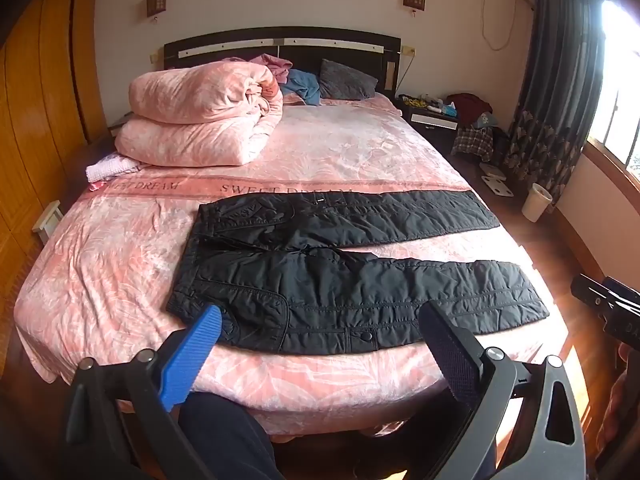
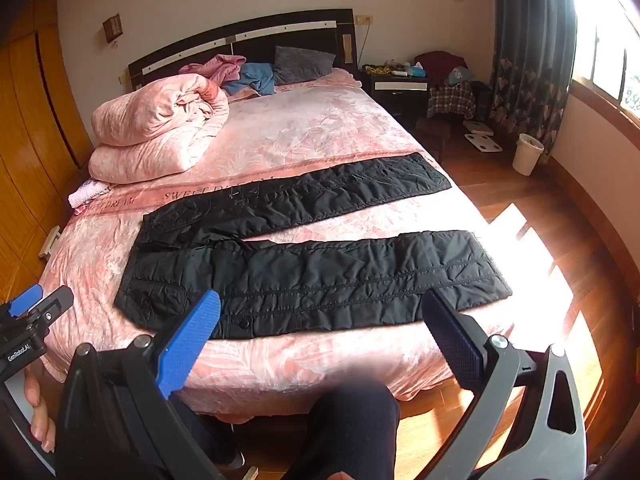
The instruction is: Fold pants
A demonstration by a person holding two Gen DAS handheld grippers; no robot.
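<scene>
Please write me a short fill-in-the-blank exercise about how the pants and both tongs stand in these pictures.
1. The black pants lie flat on the pink ____.
2. Their two legs lie ____, with sheet showing between them.
3. The left tongs and the right tongs are both ____ and hold nothing.
4. The folded pink quilt sits near the ____.

Missing words: bed; apart; open; headboard
</scene>
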